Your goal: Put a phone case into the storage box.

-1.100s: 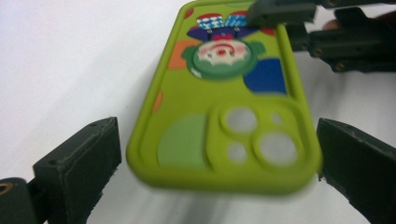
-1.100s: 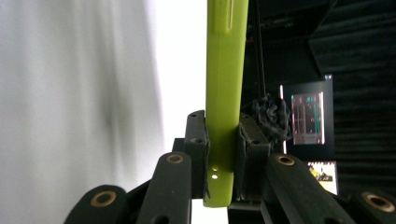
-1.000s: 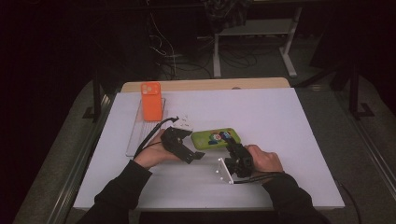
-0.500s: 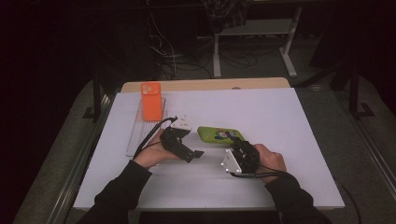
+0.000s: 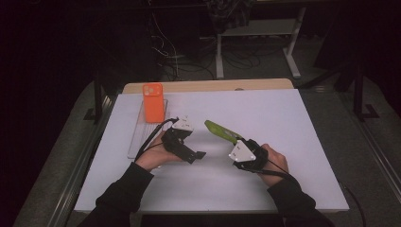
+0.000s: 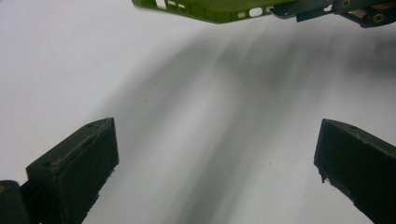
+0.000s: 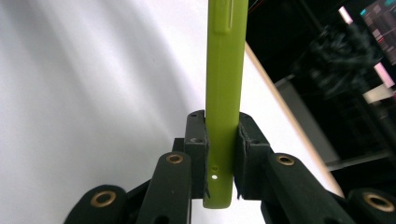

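Standing upright at the far left of the white table (image 5: 283, 123), well beyond and to the left of the left gripper (image 5: 189, 150), an orange phone (image 5: 152, 102) leaned at the back of a clear tray (image 5: 137, 139), out of the working area and touched by neither tool. The left gripper itself was released: in the left gripper view its two black jaws stood wide apart over bare table, with nothing between them. It rested low, jaws pointing toward the right gripper (image 5: 240, 147), seemingly kept free to take or steady something. Ahead of those open jaws, raised off the table, hung a green phone case (image 6: 210, 9). The right gripper (image 7: 219, 154) was clenched on that green case, gripping its near end across the thin sides, so the case stood edge-on and projected forward and leftward from the jaws. Holding it by one end left most of its length exposed, which I judge suited a handover or inspection.
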{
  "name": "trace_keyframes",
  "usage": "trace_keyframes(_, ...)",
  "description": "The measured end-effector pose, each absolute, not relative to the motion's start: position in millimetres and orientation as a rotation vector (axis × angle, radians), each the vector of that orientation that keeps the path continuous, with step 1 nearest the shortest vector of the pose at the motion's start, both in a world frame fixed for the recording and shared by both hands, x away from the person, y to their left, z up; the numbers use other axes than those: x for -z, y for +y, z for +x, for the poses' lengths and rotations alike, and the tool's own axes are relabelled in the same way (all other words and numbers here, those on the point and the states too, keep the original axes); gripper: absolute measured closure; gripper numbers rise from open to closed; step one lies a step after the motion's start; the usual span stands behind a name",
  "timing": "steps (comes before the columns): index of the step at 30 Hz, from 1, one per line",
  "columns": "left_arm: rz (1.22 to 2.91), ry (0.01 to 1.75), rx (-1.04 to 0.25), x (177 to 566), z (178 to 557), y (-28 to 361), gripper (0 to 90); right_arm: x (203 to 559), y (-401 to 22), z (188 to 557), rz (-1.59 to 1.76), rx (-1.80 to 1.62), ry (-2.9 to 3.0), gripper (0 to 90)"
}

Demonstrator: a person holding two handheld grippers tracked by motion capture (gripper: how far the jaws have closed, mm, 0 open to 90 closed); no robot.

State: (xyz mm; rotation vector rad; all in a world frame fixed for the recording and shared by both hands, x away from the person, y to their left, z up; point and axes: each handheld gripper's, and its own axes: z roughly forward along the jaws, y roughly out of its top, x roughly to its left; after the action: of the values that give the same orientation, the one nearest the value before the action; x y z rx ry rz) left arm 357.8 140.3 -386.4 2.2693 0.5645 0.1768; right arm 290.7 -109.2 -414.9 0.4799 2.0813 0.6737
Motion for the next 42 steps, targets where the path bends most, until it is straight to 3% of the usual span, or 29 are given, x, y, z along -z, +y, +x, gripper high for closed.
trace_keyframes(21,2.257,0.599,-0.177,387,359,140,0.0,408,-125,303,0.883,-1.056,2.205,75.7)
trace_keyframes(42,1.966,0.754,-0.145,368,376,141,0.0,409,-124,311,1.077,-1.294,2.205,75.7)
